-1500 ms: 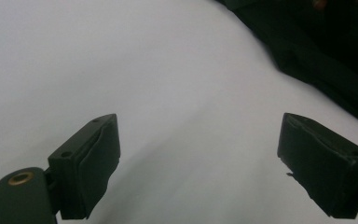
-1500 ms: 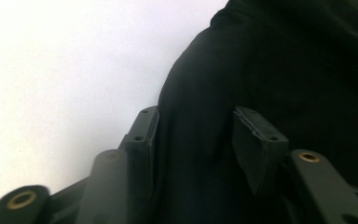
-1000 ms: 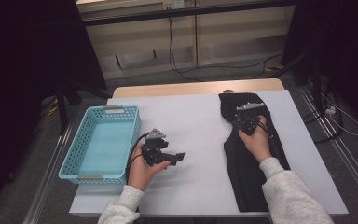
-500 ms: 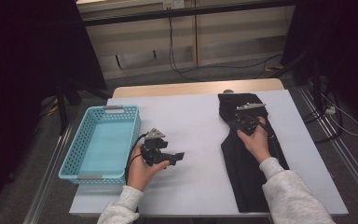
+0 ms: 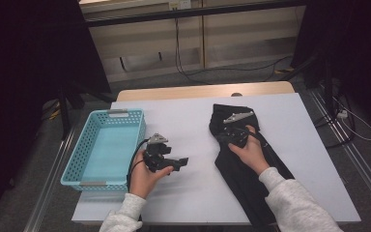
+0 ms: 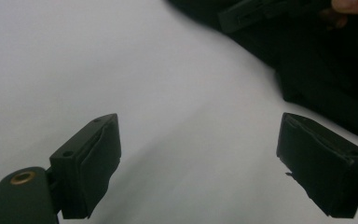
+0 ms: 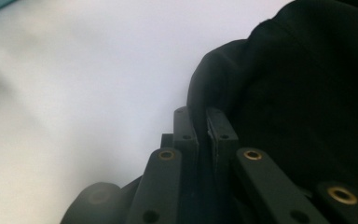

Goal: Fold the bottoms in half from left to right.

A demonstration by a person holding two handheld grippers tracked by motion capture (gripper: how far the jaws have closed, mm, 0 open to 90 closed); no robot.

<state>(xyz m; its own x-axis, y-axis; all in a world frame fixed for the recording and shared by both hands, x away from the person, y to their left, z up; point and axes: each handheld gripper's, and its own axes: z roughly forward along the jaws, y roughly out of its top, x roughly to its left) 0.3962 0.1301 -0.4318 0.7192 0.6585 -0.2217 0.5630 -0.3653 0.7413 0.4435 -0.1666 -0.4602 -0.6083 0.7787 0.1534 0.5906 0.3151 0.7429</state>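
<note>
A black garment lies lengthwise on the right half of the white table. My right gripper sits at its upper left edge, jaws pressed together on a fold of the black cloth; in the right gripper view the right gripper pinches that edge, with white table beyond. My left gripper rests on the table left of the garment, pointing toward it. In the left gripper view the left gripper stands wide open with bare table between its jaws and the garment farther off.
A light blue plastic basket stands at the table's left side. The table's bare wooden far edge shows behind the white cover. Cables and dark stands sit on the floor beyond and to the right.
My right gripper has slid left and a little toward me, dragging the garment's upper edge with it. The left gripper has stayed where it was.
</note>
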